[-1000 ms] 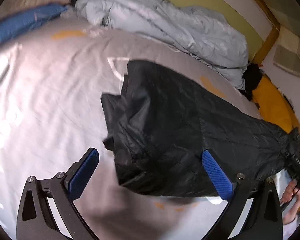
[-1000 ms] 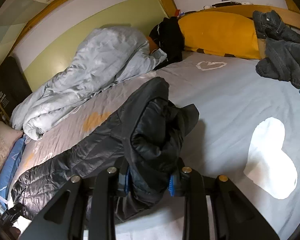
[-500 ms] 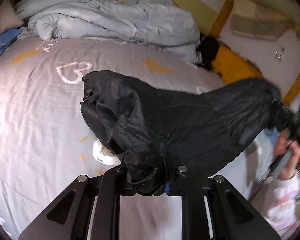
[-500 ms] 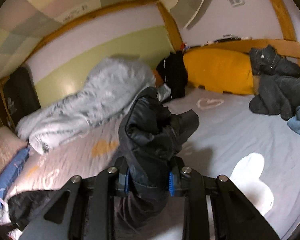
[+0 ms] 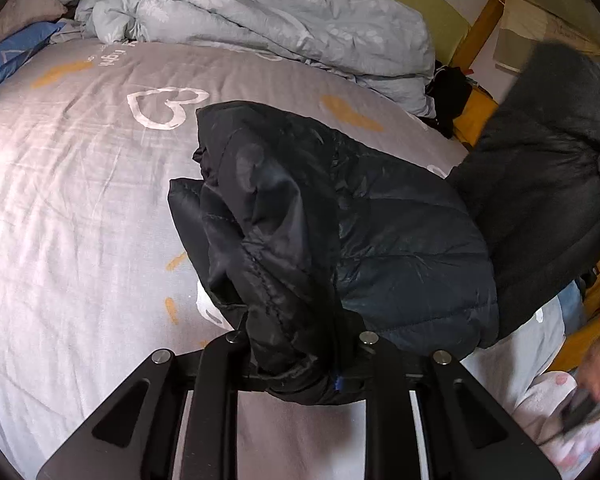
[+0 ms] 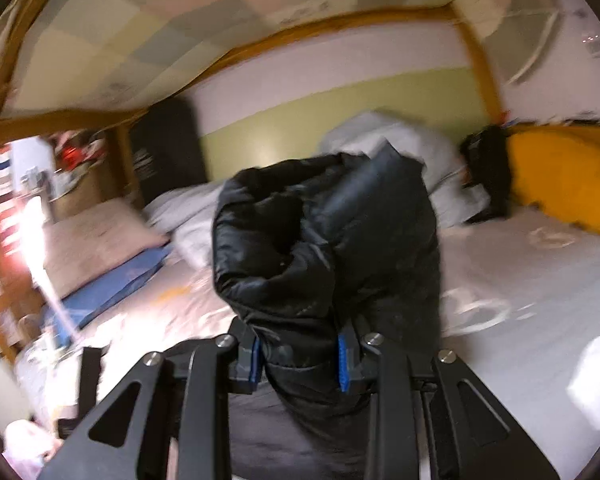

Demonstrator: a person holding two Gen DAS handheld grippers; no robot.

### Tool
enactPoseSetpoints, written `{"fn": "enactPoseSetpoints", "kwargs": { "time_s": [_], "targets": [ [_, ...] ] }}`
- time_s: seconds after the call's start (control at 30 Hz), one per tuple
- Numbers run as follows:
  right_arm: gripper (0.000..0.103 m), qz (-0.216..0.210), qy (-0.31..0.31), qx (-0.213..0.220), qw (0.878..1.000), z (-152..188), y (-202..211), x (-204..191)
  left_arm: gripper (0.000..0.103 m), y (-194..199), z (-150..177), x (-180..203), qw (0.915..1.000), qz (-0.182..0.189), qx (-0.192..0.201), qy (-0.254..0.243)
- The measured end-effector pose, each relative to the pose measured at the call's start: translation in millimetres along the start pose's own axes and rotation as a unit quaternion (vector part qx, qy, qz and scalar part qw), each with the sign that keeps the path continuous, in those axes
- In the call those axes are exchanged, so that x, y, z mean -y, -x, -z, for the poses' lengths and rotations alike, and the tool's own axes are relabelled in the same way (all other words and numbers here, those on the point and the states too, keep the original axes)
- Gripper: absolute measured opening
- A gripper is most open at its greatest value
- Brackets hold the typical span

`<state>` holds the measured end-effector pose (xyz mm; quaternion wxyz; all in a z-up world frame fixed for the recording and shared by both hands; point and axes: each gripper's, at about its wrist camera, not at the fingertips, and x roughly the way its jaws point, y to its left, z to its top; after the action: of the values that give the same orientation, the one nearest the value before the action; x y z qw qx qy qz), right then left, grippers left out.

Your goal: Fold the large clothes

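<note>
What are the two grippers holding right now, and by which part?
Both grip the black puffer jacket: the left gripper pinches a bunched hemmed edge, the right gripper a bunched fold; which part, I cannot tell.

The jacket (image 5: 340,220) is gripped between both claws, above the bed (image 5: 80,200); a duvet (image 5: 260,20) is heaped beyond it.

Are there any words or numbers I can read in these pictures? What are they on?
Nothing reads clearly.
Bedsheet: a line of grey letters near the duvet, turned sideways and too small to read.
Dark panel by the wall: white marks, too blurred to read.
Jacket: no writing shows.
</note>
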<state>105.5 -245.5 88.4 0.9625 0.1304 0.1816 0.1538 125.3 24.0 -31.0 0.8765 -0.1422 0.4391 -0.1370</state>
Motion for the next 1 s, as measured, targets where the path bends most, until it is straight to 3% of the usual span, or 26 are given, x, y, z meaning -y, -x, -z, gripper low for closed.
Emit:
{"fn": "enactPoseSetpoints", "kwargs": {
  "time_s": [0.1,0.23,0.27,0.33,0.37,0.47,0.57,0.63,0.7,0.73,0.77,0.87,1.0],
  "targets": [
    [0.027,-0.031,-0.002,-0.042,0.999,20,-25,-22,0.022,-1,1,-2,1.0000,0.004,-0.002,0.002],
    [0.033,-0.038,0.031,-0.077,0.996,39,-44,-36,0.027,-3,-1,-2,1.0000,0.001,-0.001,-0.004],
    [0.039,-0.044,0.035,-0.082,0.995,41,-44,-36,0.029,-5,-1,-4,1.0000,0.001,-0.002,-0.003],
    [0.065,-0.060,0.029,-0.084,0.994,40,-39,-33,0.032,-9,-3,-7,1.0000,-0.001,-0.004,0.003],
    [0.084,-0.067,0.020,-0.081,0.994,37,-35,-30,0.034,-10,-3,-9,1.0000,-0.001,-0.004,0.006],
    [0.086,-0.075,0.009,-0.053,0.996,29,-20,-24,0.037,-9,-3,-11,0.9999,-0.002,-0.004,0.010],
    [0.092,-0.044,-0.004,-0.014,0.999,19,-3,-8,0.040,-4,-4,-9,1.0000,-0.006,-0.001,0.002],
    [0.092,-0.001,-0.036,0.010,0.999,12,4,13,0.043,0,-5,-6,0.9999,-0.009,0.001,-0.006],
    [0.091,0.060,-0.074,-0.001,0.995,7,-2,41,0.050,8,-7,-4,0.9997,-0.018,0.008,-0.013],
    [0.087,0.087,-0.090,-0.017,0.992,8,-9,57,0.054,14,-8,-3,0.9995,-0.020,0.017,-0.018],
    [0.078,0.098,-0.105,-0.032,0.989,12,-16,73,0.060,22,-10,-1,0.9989,-0.024,0.031,-0.026],
    [0.060,0.099,-0.159,-0.084,0.979,27,-39,110,0.080,53,-17,6,0.9941,-0.037,0.088,-0.051],
    [0.044,0.032,-0.217,-0.145,0.965,46,-70,126,0.084,88,-22,11,0.9856,-0.018,0.154,-0.067]
  ]
}}
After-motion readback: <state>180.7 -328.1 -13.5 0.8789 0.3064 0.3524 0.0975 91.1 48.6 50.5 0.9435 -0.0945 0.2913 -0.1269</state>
